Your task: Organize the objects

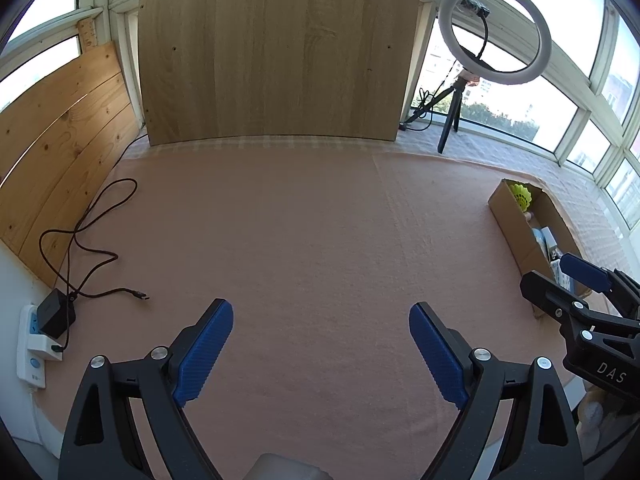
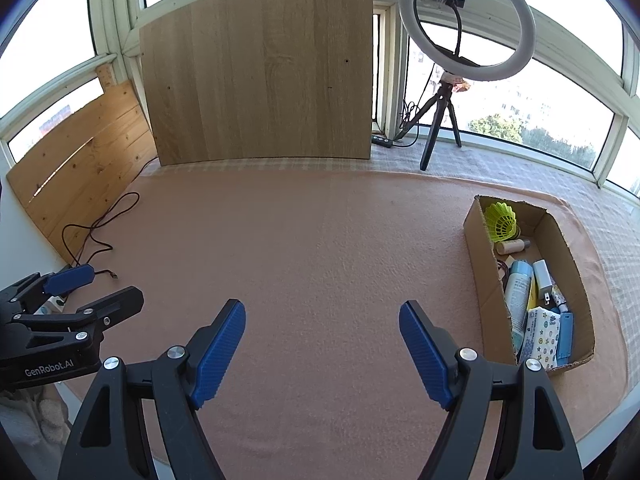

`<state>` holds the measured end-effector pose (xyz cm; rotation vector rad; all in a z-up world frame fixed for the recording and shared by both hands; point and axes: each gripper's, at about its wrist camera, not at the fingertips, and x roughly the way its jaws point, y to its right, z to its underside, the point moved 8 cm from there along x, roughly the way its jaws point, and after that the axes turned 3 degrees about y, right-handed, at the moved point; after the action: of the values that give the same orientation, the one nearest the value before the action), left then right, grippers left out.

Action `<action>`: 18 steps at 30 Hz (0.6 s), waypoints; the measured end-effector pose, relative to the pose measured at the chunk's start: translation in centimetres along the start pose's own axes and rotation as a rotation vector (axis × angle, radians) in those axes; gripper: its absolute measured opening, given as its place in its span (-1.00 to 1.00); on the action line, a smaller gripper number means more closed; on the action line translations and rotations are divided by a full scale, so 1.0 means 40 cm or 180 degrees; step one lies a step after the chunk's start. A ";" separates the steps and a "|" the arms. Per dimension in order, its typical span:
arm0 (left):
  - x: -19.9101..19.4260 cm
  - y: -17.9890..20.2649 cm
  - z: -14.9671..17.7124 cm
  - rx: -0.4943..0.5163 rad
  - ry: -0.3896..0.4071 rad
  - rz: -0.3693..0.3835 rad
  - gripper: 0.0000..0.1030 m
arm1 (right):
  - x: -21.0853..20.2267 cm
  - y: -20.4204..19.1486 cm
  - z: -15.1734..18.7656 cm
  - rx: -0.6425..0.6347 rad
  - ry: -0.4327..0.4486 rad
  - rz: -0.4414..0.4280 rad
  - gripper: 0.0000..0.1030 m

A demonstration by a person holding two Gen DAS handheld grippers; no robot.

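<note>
A pink blanket point(image 2: 320, 248) covers the table and fills the middle of both views, with nothing lying on its central stretch. A large wooden board point(image 1: 276, 52) stands upright at the top centre, leaning against the window frames, and a lighter plank panel point(image 1: 60, 136) slants along the left edge. At the upper right a ring light point(image 2: 468, 20) stands on a small black tripod point(image 2: 438, 120) on the checked cloth behind the blanket.

The cardboard box point(image 2: 480, 260) sits on the blanket at the right of the right wrist view, its long side running from mid-frame down toward the lower right. The sorted items lie inside it: a yellow shuttlecock point(image 2: 500, 222) at the far end, a small tan bottle point(image 2: 512, 246) just below it, then a pale blue can point(image 2: 518, 288), a white charger point(image 2: 542, 274) and a patterned tissue pack point(image 2: 540, 336) at the near end.

The left gripper point(image 1: 320, 348) hovers over bare blanket at the bottom centre, jaws spread wide and holding nothing. The right gripper point(image 2: 322, 348) is likewise released and empty, just left of the box.

A black cable point(image 1: 88, 240) loops at the left, running to a black adapter point(image 1: 58, 316) in a white power strip point(image 1: 32, 344).
</note>
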<state>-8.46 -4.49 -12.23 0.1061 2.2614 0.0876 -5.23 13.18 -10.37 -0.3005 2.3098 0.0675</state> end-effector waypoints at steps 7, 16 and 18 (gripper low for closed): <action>0.007 0.001 -0.004 -0.0001 -0.0006 0.0003 0.80 | 0.005 -0.001 -0.002 -0.0010 -0.0006 0.0000 0.48; 0.029 -0.007 -0.004 -0.0022 -0.0044 0.0007 0.87 | 0.020 0.003 0.003 0.0000 -0.0045 -0.0006 0.48; 0.037 -0.012 -0.004 -0.0056 -0.0063 0.0028 0.89 | 0.024 0.004 0.005 0.0003 -0.0059 -0.0007 0.48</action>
<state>-9.54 -4.80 -13.32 0.1072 2.2401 0.1105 -5.75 13.16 -11.22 -0.3007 2.2911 0.0678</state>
